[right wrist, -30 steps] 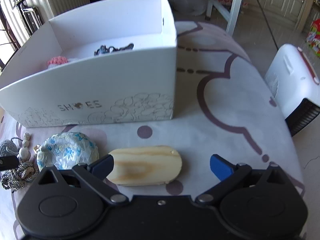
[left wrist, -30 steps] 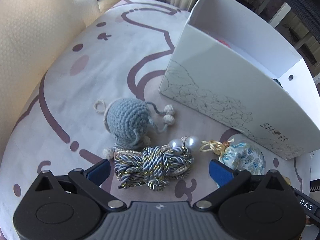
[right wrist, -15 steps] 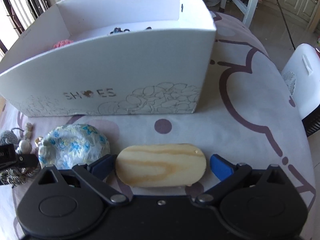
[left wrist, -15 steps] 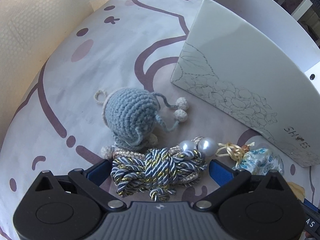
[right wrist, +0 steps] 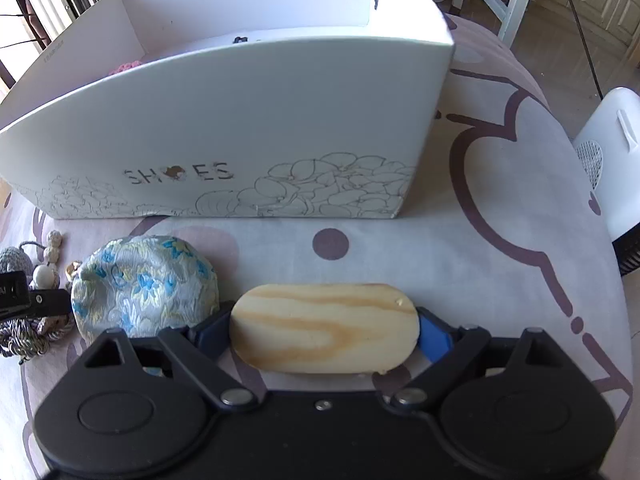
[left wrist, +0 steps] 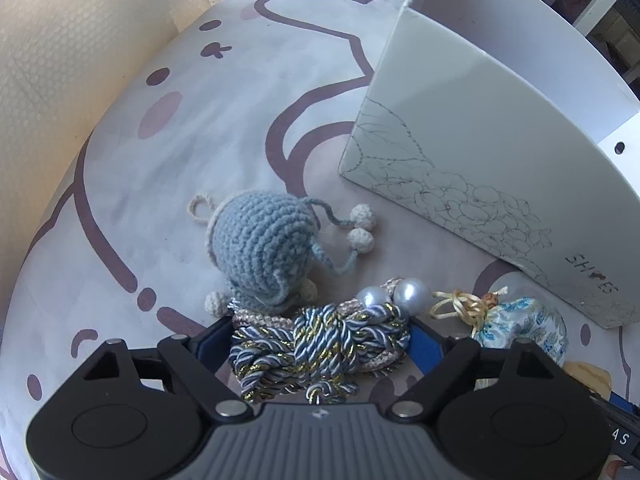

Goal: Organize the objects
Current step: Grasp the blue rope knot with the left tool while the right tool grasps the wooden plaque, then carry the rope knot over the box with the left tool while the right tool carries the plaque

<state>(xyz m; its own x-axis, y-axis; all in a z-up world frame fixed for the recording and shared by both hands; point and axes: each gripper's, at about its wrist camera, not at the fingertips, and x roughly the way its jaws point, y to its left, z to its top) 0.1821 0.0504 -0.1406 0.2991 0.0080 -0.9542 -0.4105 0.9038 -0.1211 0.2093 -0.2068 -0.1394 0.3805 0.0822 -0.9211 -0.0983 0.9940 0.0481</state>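
My left gripper [left wrist: 316, 338] is shut on a blue, white and gold braided cord knot [left wrist: 320, 344] with two pearls [left wrist: 394, 292], low on the tablecloth. A blue crocheted mouse [left wrist: 260, 244] lies just beyond it. My right gripper [right wrist: 324, 330] is shut on an oval wooden block [right wrist: 324, 326], its pads touching both ends. A blue floral fabric pouch [right wrist: 144, 288] lies to its left; it also shows in the left wrist view [left wrist: 524, 328]. The white shoe box [right wrist: 240, 128] stands open behind, holding a pink crocheted item [right wrist: 126, 66] and a dark item [right wrist: 240, 39].
The patterned tablecloth [left wrist: 180, 148] covers a round table. A cream chair back [left wrist: 60, 60] stands at the left edge. A white appliance [right wrist: 612, 160] sits off the table's right side. White table legs [right wrist: 512, 0] stand beyond.
Both grippers moved forward and closed: the left jaws now clamp the cord knot, the right jaws clamp the wooden block. The shoe box looms closer in both views.
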